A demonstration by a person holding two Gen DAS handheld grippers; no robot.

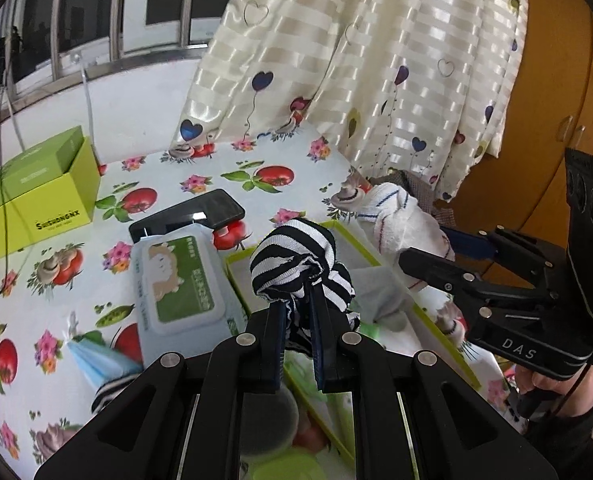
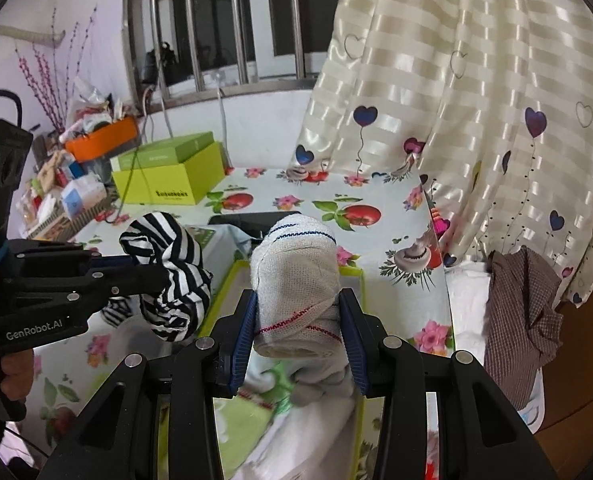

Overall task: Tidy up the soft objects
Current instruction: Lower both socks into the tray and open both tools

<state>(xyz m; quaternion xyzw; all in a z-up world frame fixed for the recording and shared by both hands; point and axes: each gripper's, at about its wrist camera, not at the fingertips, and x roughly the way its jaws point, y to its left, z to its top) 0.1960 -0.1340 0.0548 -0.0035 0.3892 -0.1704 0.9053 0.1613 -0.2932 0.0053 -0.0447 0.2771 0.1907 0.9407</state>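
Both tongs are loaded and up in the air over the green-rimmed box (image 1: 448,320), which sits near the right edge of the fruit-print table (image 1: 176,176). The left gripper (image 1: 298,312) has its jaws drawn narrow, pinching the striped cloth bundle (image 1: 296,260) low down, so the knotted bulk flops above the fingertips. The right gripper (image 2: 300,320) stands wider, jaws pressed against both flanks of the white rolled cloth (image 2: 296,276), which sits upright between the blue pads (image 2: 242,340).

Both pieces look light, soft and squashy; nothing fragile here. The striped one is loose and could slip or unravel if gripped only by a fold, so a hold across the knot seems safest. The white roll looks firmer, and a mid-body squeeze suits it. Inside the box, pale cloth (image 1: 380,300) already lies. A wipes pack (image 1: 180,280) and a phone (image 1: 192,212) rest just left of the box.
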